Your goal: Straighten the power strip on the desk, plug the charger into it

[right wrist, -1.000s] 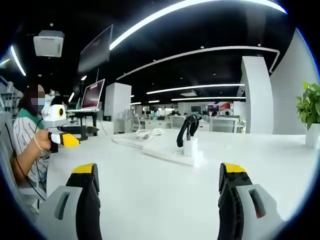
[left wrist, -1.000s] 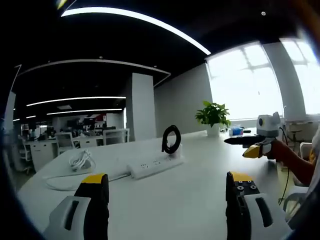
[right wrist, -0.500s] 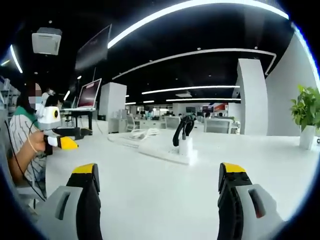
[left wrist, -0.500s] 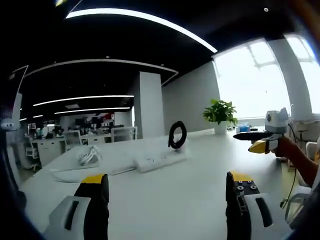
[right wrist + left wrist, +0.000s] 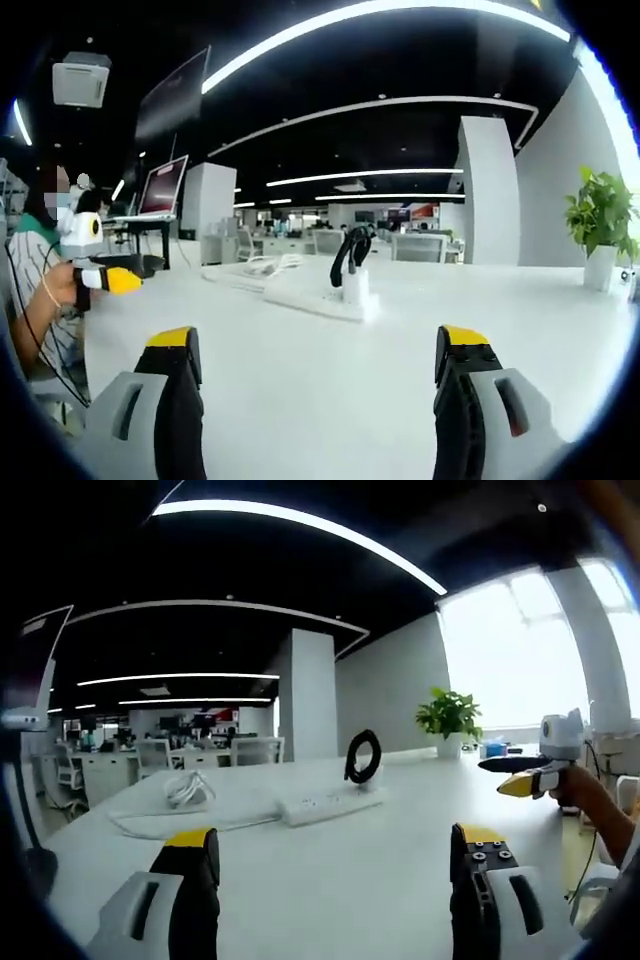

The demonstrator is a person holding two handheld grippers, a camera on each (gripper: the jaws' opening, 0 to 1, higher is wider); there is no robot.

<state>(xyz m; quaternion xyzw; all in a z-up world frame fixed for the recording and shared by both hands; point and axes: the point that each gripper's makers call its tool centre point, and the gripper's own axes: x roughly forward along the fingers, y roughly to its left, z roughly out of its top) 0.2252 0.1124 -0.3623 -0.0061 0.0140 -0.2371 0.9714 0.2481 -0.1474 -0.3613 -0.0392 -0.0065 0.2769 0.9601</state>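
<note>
White bench (image 5: 380, 880) in an open office carries the power strip (image 5: 325, 805) at mid-frame, a charger (image 5: 362, 760) with coiled black cable seemingly standing at its end. Left gripper (image 5: 335, 865) and right gripper (image 5: 315, 375) hover well apart from it, fingers wide open, empty. Straightening looks not yet begun; I cannot tell whether the charger is plugged in.

Both grippers slightly farther back from power strip (image 5: 328, 804).

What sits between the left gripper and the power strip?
Bare white desk, seen in the left gripper view between the left gripper and the power strip.
</note>
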